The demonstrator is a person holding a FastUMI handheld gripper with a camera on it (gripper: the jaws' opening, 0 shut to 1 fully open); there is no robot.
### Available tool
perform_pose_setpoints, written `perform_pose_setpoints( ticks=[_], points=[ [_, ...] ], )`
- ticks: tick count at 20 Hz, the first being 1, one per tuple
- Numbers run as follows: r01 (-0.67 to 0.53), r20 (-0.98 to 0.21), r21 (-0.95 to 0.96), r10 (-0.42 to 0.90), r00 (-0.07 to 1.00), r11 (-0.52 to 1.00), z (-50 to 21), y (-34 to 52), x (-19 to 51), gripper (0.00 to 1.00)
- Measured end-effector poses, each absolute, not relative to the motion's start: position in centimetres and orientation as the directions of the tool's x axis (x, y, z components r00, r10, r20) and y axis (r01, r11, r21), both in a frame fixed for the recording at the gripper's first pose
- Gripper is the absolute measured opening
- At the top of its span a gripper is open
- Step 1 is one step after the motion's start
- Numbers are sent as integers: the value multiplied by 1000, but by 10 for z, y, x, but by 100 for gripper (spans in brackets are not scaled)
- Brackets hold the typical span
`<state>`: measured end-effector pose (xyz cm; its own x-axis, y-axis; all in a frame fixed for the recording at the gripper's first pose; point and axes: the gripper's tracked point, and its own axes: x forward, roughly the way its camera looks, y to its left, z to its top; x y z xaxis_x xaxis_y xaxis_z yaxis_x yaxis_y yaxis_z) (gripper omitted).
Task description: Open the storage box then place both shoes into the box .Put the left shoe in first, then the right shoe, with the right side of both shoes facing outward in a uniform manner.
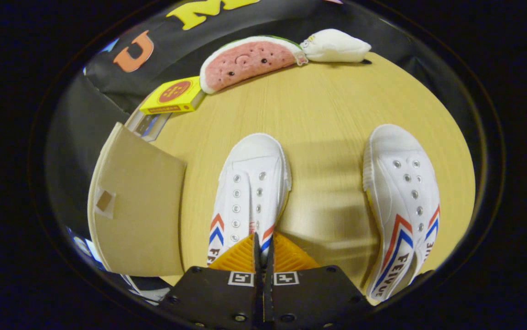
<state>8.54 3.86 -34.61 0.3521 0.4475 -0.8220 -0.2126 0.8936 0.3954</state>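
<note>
My claw has its two orange ribbed fingers pressed together with nothing between them, hovering over the heel end of the nearer white canvas shoe with red and blue chevrons. The second matching white shoe lies well apart to the right on the light wooden worktop. Left of the first shoe I see the brown cardboard flap of the storage box. Far off lie a yellow carton, a watermelon-slice plush and a white plush.

surface: light wood-grain table | wall: black cloth at far and left edges | light: even, soft shadows falling on tabletop
</note>
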Motion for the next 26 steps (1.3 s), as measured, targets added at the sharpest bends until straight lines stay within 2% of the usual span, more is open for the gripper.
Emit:
perform_pose_setpoints(
  ticks=[7,12,18,26],
  points=[
    [-209,-791,394,446,419,895,-306,36,65,1],
    [-224,-730,457,507,459,861,-219,55,39,1],
    [-269,-684,479,547,483,836,-134,123,16,1],
    [-359,-705,445,569,424,820,-148,256,-4,1]
  ],
)
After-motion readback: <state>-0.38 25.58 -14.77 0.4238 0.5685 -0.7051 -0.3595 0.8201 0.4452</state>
